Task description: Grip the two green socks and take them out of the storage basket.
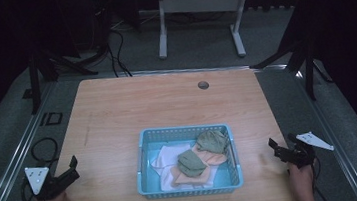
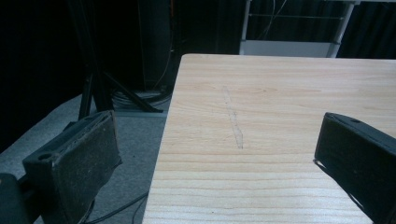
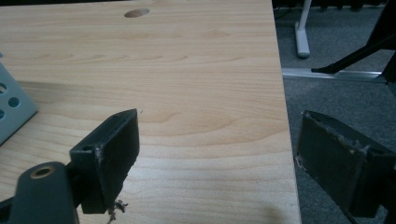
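Folded cloths (image 1: 197, 160) lie in the blue basket (image 1: 191, 188) at lower centre of the surface (image 1: 166, 101); left claw (image 1: 71, 168) and right claw (image 1: 275, 149) wait spread and empty at the lower corners, apparently untouched work.

Dim, bluish frames; dark surroundings, soft shadows, slight blur throughout.

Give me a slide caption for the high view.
Blue basket of green, peach and white cloths on a wooden table, with left claw and right claw open at either edge.
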`<state>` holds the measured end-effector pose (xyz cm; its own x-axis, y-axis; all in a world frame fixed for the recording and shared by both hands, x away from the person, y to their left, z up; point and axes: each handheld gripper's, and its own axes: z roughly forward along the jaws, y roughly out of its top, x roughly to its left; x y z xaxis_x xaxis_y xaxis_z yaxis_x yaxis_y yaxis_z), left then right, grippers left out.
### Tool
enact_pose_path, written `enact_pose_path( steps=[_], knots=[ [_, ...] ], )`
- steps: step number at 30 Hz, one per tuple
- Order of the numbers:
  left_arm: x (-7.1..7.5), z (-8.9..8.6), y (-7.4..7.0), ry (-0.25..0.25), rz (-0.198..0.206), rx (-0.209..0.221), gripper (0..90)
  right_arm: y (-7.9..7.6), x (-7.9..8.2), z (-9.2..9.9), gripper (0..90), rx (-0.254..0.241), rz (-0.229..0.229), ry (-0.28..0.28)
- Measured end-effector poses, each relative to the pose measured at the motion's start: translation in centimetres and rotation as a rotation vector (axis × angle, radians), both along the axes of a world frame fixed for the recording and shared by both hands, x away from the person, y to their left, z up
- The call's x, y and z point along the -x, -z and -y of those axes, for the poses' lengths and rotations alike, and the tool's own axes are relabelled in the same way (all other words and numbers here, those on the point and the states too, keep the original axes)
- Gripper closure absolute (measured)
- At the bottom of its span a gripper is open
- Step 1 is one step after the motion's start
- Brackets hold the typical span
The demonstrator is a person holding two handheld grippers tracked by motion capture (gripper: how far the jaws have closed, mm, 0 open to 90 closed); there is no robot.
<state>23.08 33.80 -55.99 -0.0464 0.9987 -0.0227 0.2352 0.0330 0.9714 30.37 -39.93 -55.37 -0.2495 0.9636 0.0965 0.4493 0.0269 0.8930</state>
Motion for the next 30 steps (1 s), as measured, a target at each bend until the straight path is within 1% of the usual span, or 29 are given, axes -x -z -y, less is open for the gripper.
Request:
enact_pose_path(
  steps=[1,2,3,5,6,7,8,9,10,11,13,14,15,17,19,23,25,27,30],
  knots=[
    [0.0,0.0,0.0,0.001,-0.001,0.002,0.5,0.0,0.0,0.1,13.4,-0.001,-0.003,0.001],
    [0.0,0.0,0.0,0.0,0.0,0.004,0.5,-0.1,-0.1,0.2,13.3,-0.021,-0.014,-0.027],
    [0.0,0.0,0.0,0.0,0.0,0.004,0.5,-0.2,-0.2,0.3,13.3,-0.024,-0.018,-0.054],
    [0.0,0.0,0.0,0.0,0.0,0.004,0.5,-0.3,-0.1,0.5,13.3,0.003,-0.02,-0.086],
    [0.0,0.0,0.0,0.0,-0.001,0.004,0.4,-0.3,-0.1,0.6,13.2,0.015,-0.014,-0.105],
    [0.0,0.0,0.0,0.0,-0.001,0.004,0.5,-0.3,-0.1,0.6,13.2,0.015,-0.014,-0.105],
    [0.0,0.0,0.0,0.0,-0.001,0.007,0.5,-0.3,-0.1,0.8,13.3,0.025,-0.019,-0.123],
    [0.0,0.0,0.0,0.0,-0.001,0.008,0.5,0.0,-0.1,1.2,13.4,0.031,-0.052,-0.174],
    [0.0,-0.1,0.0,0.001,-0.002,0.008,0.5,0.0,-0.1,1.4,13.7,0.028,-0.067,-0.194],
    [-0.1,-0.1,0.0,0.0,-0.003,0.008,0.5,0.1,-0.1,1.6,13.7,0.017,-0.081,-0.235],
    [-0.1,-0.1,0.0,0.001,-0.005,0.008,0.5,0.0,0.0,1.8,13.7,0.014,-0.077,-0.265],
    [-0.1,-0.1,0.0,0.001,-0.005,0.009,0.5,-0.1,0.0,2.0,14.1,0.005,-0.084,-0.291],
    [-0.1,-0.1,0.0,0.001,-0.005,0.01,0.5,-0.2,0.0,2.0,14.1,0.005,-0.09,-0.32],
    [-0.1,-0.1,0.0,0.002,-0.007,0.011,0.5,-0.4,0.0,2.0,14.2,0.035,-0.118,-0.374],
    [-0.1,-0.1,0.0,0.003,-0.007,0.013,0.5,-0.7,0.0,1.8,14.1,0.06,-0.141,-0.45],
    [-0.1,-0.2,0.0,0.004,-0.012,0.016,0.4,-1.2,0.0,0.9,14.1,0.131,-0.223,-0.593],
    [-0.1,-0.2,0.0,0.006,-0.013,0.018,0.5,-1.5,0.0,0.4,14.1,0.182,-0.248,-0.641],
    [-0.1,-0.2,0.0,0.005,-0.012,0.018,0.5,-1.9,0.1,-0.1,14.2,0.217,-0.259,-0.678],
    [-0.1,-0.2,0.0,0.005,-0.013,0.016,0.5,-2.7,0.0,-0.8,14.2,0.243,-0.259,-0.728]
  ],
)
